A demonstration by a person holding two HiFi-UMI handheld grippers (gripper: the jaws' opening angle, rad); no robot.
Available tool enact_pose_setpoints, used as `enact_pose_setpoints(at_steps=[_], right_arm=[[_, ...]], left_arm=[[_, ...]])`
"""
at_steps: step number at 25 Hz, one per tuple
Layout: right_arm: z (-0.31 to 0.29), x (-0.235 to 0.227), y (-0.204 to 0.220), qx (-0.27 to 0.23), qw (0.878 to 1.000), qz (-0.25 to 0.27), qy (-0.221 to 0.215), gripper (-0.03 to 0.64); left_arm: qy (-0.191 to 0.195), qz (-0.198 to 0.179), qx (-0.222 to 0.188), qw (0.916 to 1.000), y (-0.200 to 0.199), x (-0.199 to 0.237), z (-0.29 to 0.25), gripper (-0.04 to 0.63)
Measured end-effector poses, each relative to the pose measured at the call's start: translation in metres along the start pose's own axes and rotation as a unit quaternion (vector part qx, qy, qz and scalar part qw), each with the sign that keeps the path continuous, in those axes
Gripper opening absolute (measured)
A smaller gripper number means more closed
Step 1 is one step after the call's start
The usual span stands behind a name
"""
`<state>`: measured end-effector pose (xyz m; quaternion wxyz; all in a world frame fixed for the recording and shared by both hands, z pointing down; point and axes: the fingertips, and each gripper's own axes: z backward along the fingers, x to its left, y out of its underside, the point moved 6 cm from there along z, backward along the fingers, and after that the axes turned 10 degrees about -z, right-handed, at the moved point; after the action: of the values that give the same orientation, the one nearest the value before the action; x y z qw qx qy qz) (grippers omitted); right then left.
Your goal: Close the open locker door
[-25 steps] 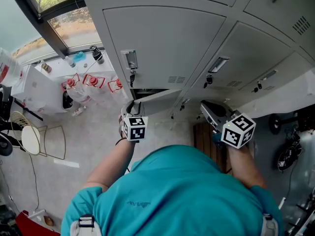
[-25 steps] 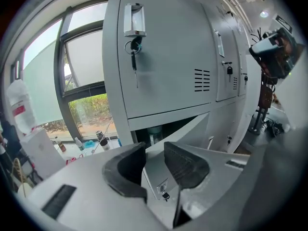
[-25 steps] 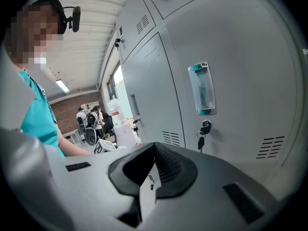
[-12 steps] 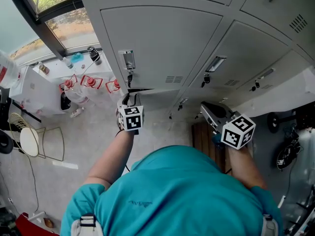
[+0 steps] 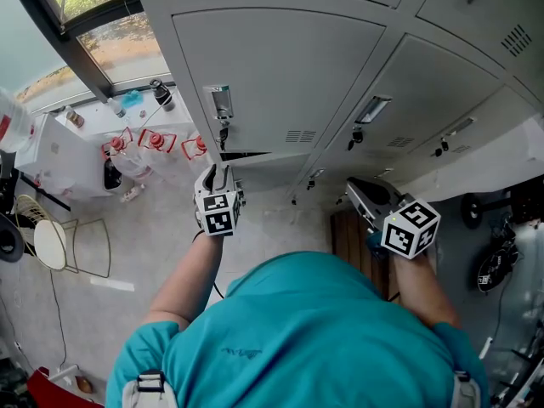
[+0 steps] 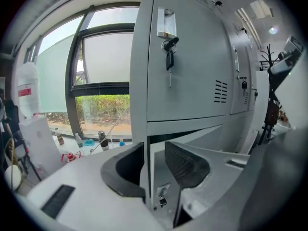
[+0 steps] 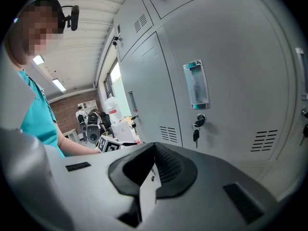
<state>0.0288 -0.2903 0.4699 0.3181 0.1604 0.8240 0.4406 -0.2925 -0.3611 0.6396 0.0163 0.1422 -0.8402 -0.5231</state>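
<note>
The grey lower locker door (image 5: 280, 170) stands ajar by a narrow dark slit (image 5: 242, 154) under the upper locker, whose key (image 5: 223, 131) hangs from its lock. My left gripper (image 5: 216, 178) is at the door's free edge. In the left gripper view that thin edge (image 6: 147, 165) runs up between the pads (image 6: 185, 162) of the left gripper (image 6: 153, 150). Its jaws are opening and the right pad stands off the edge. My right gripper (image 5: 359, 190) hangs back at the right, its tips together in the right gripper view (image 7: 154, 149), holding nothing.
Water jugs with red caps (image 5: 157, 141) and bottles sit by the window at the left, with a round chair (image 5: 53, 241) below them. A wooden panel (image 5: 348, 238) lies between my arms. The right gripper faces another closed locker with a handle (image 7: 196, 83).
The left gripper has moved up and in toward the lockers. The lower door has swung with it from clearly open to nearly flush. The right gripper has stayed put.
</note>
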Motion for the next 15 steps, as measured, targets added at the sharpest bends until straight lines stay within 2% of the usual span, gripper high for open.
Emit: enact_pose_setpoints(at_steps=[2, 4, 7, 10, 15], right_arm=[[-0.001, 0.0, 0.001, 0.001, 1.0, -0.001, -0.001, -0.002], [-0.003, 0.001, 0.003, 0.003, 1.0, -0.002, -0.004, -0.002], [-0.009, 0.003, 0.004, 0.007, 1.0, -0.001, -0.008, -0.002], [-0.013, 0.005, 0.003, 0.01, 1.0, 0.001, -0.013, -0.002], [-0.013, 0.003, 0.005, 0.013, 1.0, -0.001, -0.007, -0.002]], left_arm=[[-0.004, 0.003, 0.01, 0.9999, 0.004, 0.006, 0.002, 0.121], [0.003, 0.026, 0.025, 0.9993, 0.011, 0.002, 0.007, 0.121], [0.032, 0.05, 0.043, 0.9973, 0.024, -0.017, 0.007, 0.121], [0.052, 0.059, 0.055, 0.9954, 0.024, -0.028, -0.005, 0.121], [0.038, 0.06, 0.058, 0.9958, 0.012, -0.027, -0.03, 0.121]])
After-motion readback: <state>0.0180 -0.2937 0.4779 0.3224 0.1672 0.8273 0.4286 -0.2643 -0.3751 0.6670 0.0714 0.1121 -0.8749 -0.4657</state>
